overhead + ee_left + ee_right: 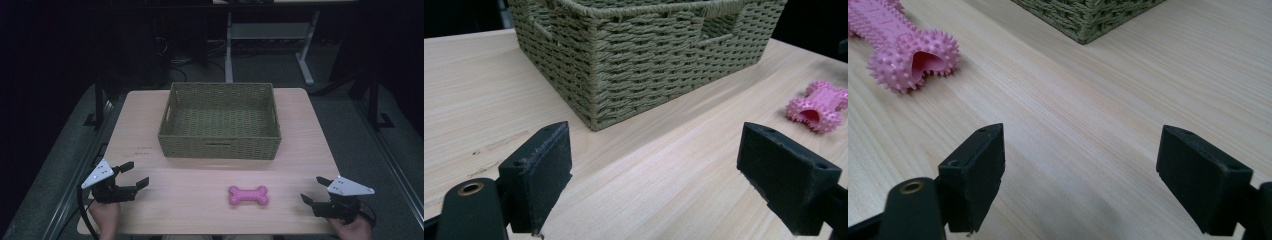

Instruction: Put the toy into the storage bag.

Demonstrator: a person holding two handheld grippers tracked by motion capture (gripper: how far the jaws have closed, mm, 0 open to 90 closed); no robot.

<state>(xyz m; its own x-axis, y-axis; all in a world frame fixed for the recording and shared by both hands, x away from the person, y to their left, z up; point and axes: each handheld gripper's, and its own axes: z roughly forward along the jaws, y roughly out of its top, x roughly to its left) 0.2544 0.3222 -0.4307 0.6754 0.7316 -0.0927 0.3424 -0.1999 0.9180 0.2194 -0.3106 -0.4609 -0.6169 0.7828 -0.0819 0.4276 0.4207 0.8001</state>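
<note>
Toy: the pink spiky bone lies flat on the table, in front of the basket and well apart from it — long axis running left to right in the high view.
Left gripper: the left gripper hovers at the near left of the table, jaws spread wide with nothing between them; in the left gripper view the bone sits off to the right, beyond the jaws.
Right gripper: the right gripper waits at the near right, jaws likewise wide apart and empty; in the right gripper view the bone lies ahead and to the left, its hollow end facing the camera.
Nearest hand: the right one looks a little closer, though both are well apart from the toy.
Feel: looks like soft rubber, hollow, so light and squashy — it will probably give under the pads rather than crack.
Grip surface: covered in little nubs, so likely grippy, not slippery.
Where to take hold: the narrow waist between the two knobbed ends — the knobs should stop it sliding out lengthwise.
Watch for: pinching a knob end may let it squirm or roll; squeezing hard may just flatten the hollow body.
Basket: woven, open-topped, empty as far as the high view shows.
</note>
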